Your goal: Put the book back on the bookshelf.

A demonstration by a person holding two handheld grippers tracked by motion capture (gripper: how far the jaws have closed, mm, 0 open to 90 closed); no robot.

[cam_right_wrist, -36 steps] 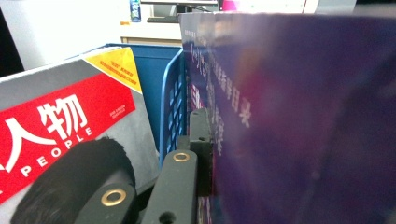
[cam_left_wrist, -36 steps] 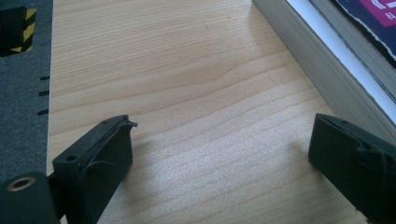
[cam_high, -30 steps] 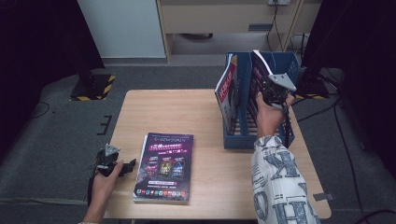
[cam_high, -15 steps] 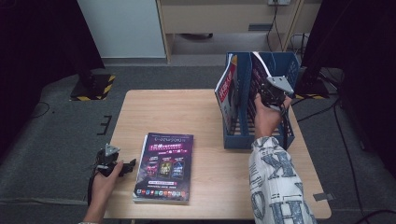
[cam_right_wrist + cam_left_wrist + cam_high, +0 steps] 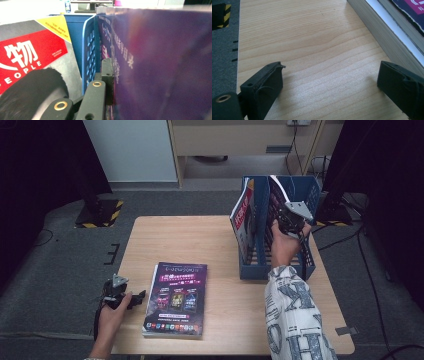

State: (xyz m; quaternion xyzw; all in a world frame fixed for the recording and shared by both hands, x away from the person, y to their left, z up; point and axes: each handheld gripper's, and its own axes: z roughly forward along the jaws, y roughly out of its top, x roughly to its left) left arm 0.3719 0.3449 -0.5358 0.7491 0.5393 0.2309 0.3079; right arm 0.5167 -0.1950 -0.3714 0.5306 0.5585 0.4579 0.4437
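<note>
Wooden counter (image 5: 220,240) on grey floor, dark curtains at both sides, pale cabinet beyond.

Left gripper (image 5: 131,299) low at the near left corner of the counter, held in the left hand (image 5: 111,312). Jaws spread wide, nothing between them but bare wood. Book (image 5: 175,297) lies flat just past the right jaw, cover up; in the left gripper view its page edge (image 5: 377,32) runs close beside that jaw, not touching.

Right gripper (image 5: 280,222) farther off, up at the blue rack (image 5: 272,265) on the far right of the counter, right hand (image 5: 282,245) and patterned sleeve (image 5: 295,320) behind it. Jaws closed on a purple magazine (image 5: 162,65), which stands tilted in the rack; one jaw presses flat on its cover in the right gripper view. Left of those jaws, past a blue lattice divider (image 5: 90,55), a red magazine (image 5: 242,220) leans in the next slot.
</note>
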